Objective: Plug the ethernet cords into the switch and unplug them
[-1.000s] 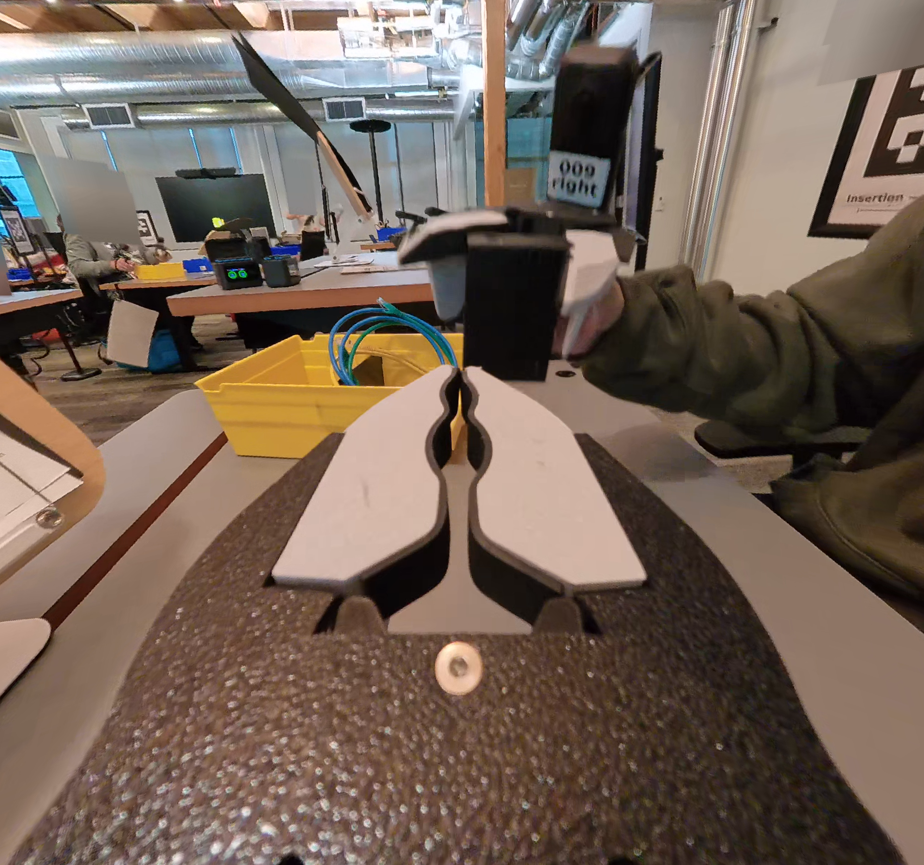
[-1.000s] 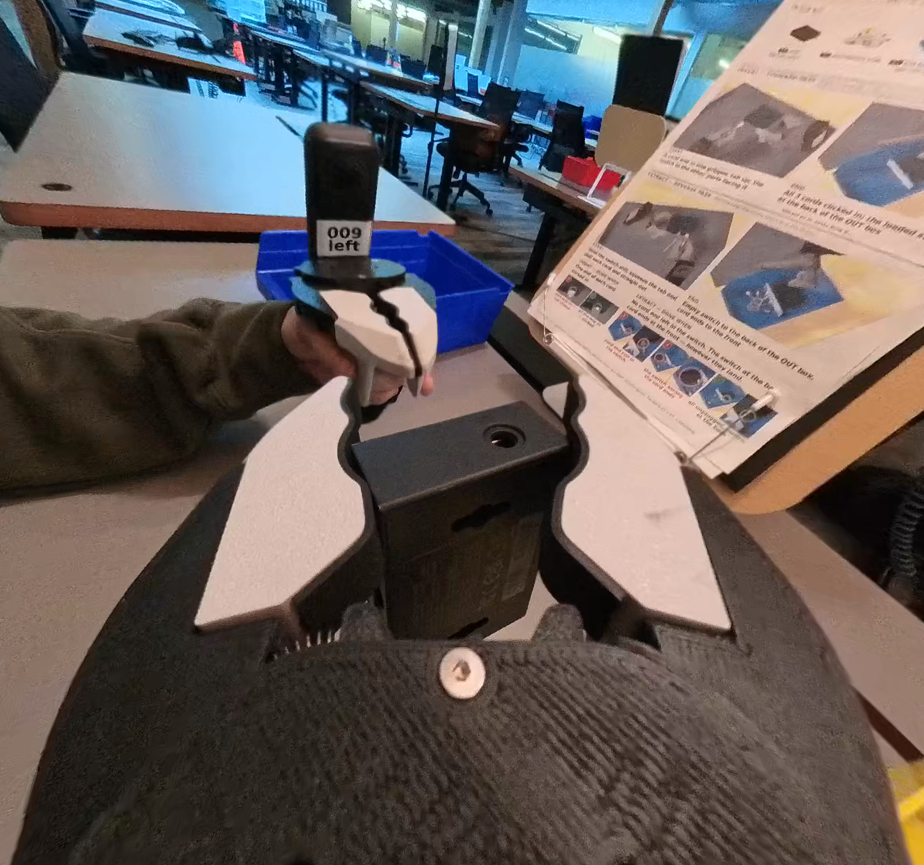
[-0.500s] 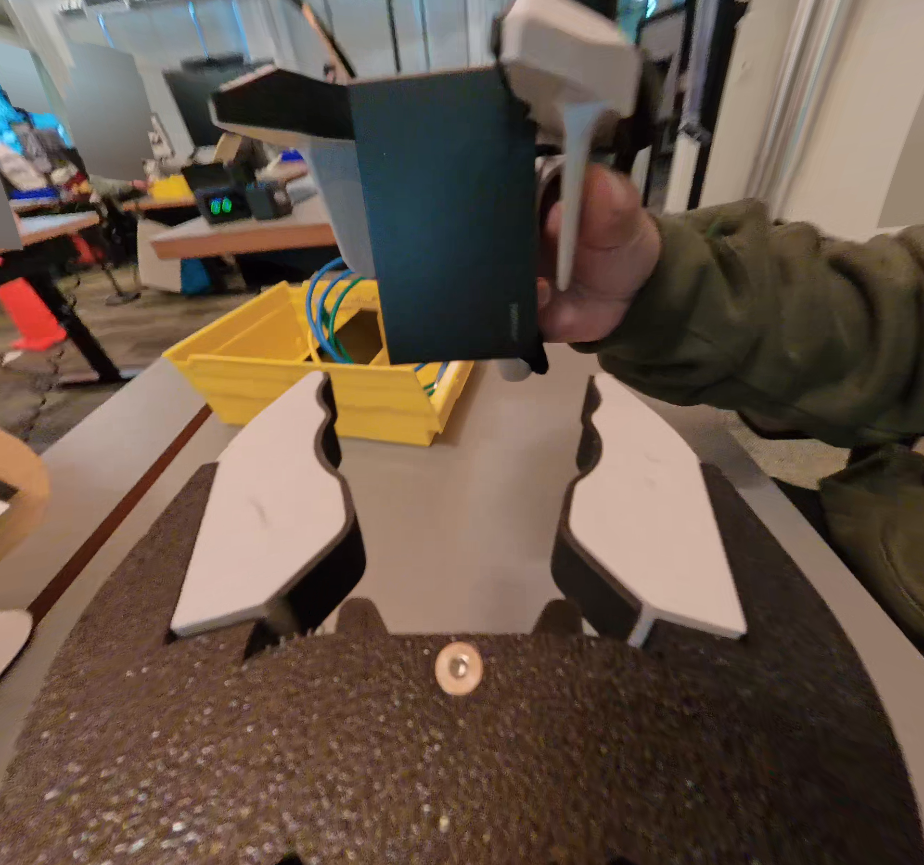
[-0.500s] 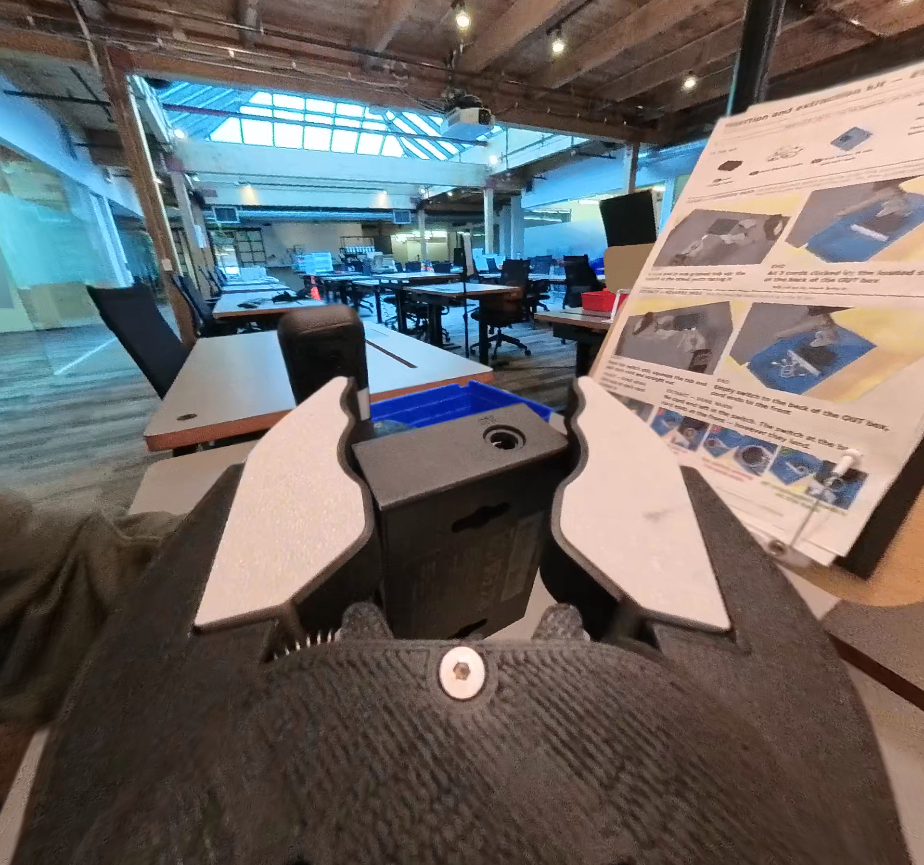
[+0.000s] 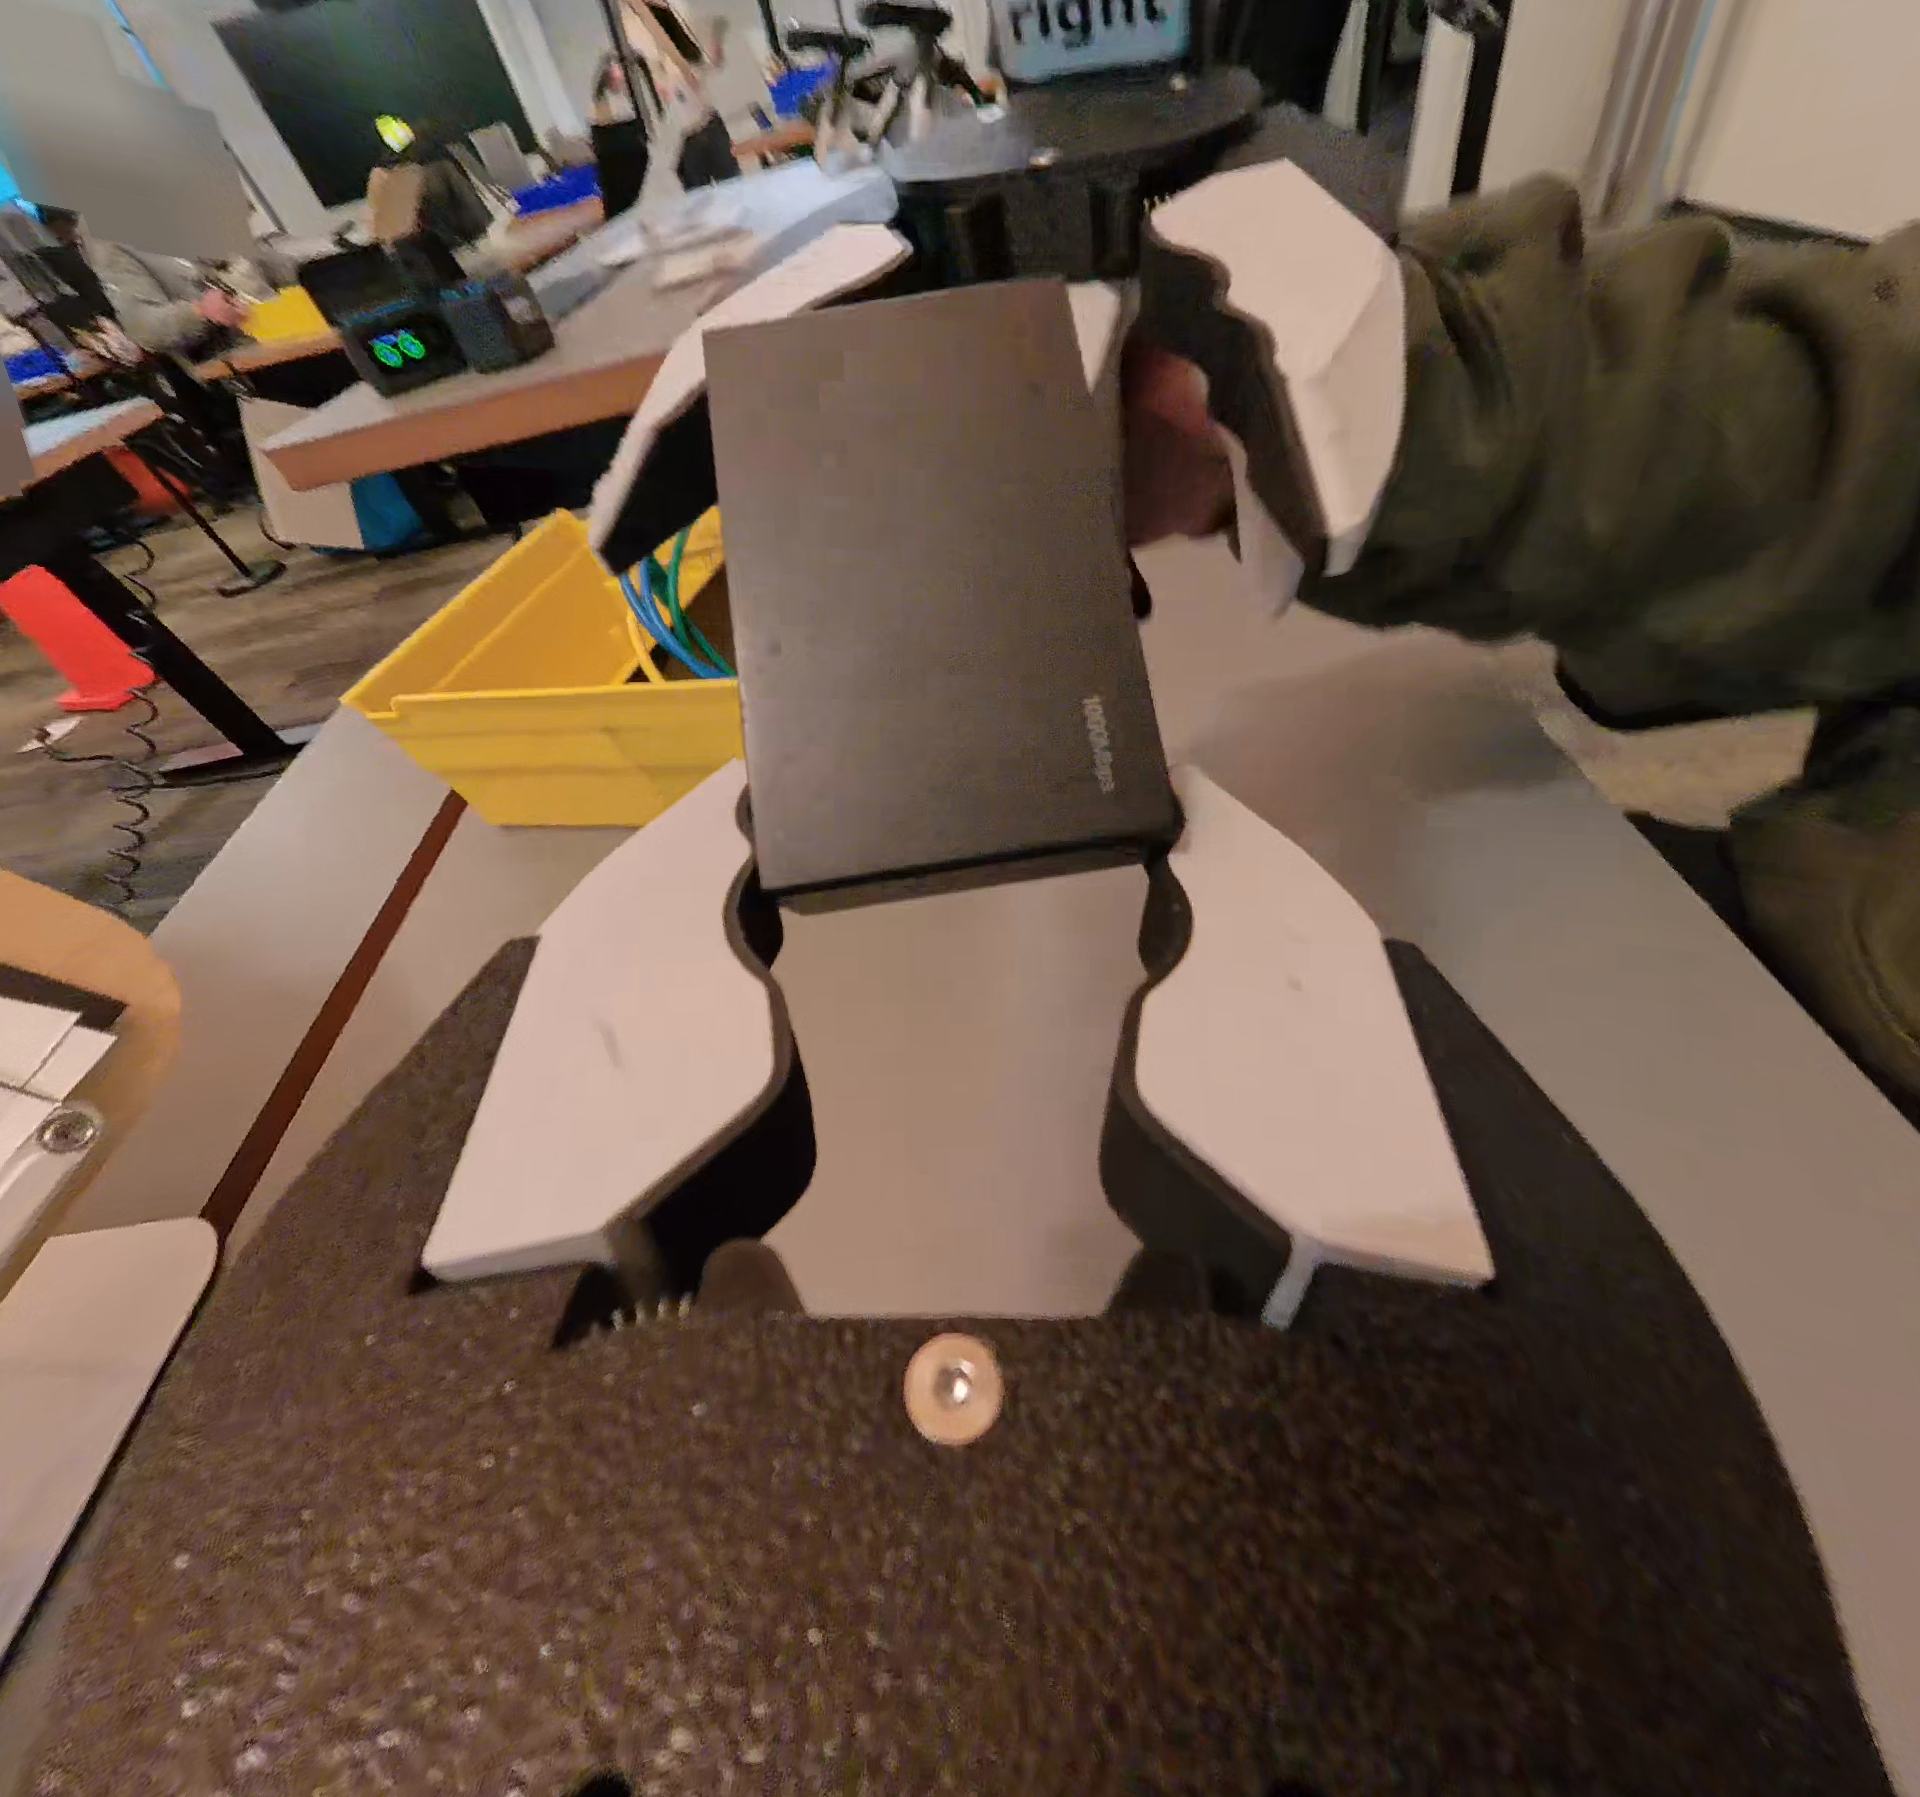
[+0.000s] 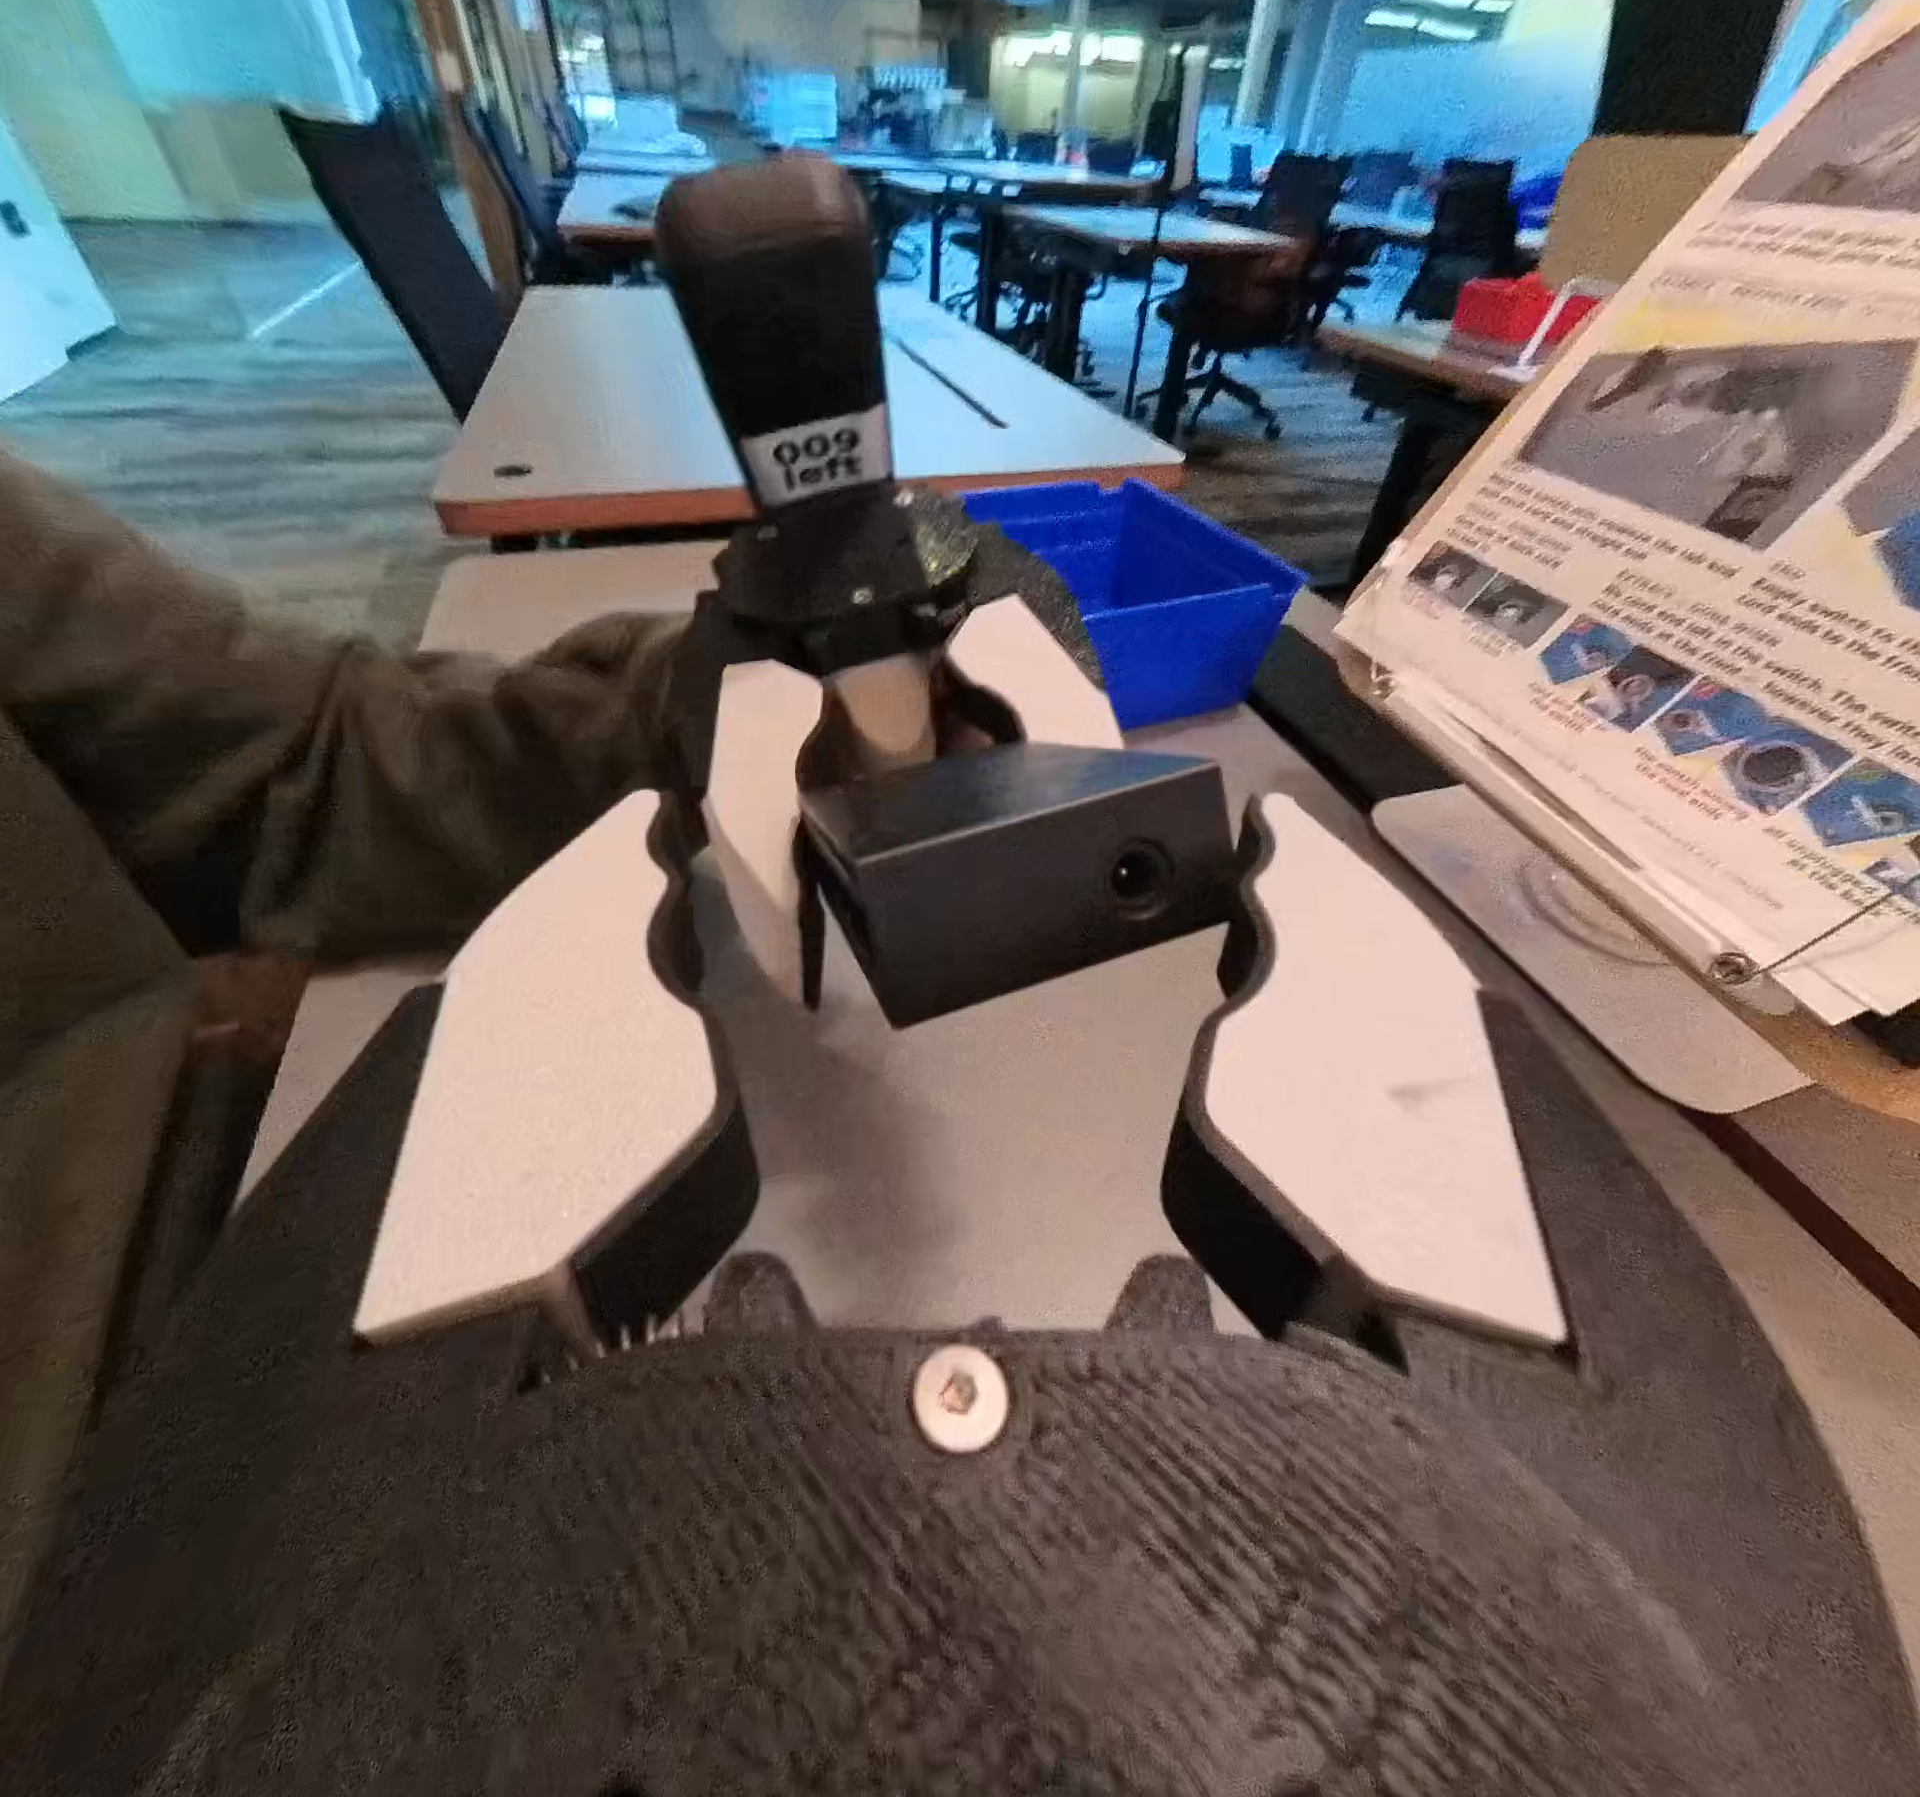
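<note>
Switch (image 5: 935,552) aloft over the surface (image 5: 1351,708), near end pinched in the left gripper (image 5: 961,812) jaws, right gripper (image 6: 956,833) jaws spread clear of it; we would firm the left hold before fetching cords (image 5: 665,604) from the yellow bin (image 5: 540,708).
</note>
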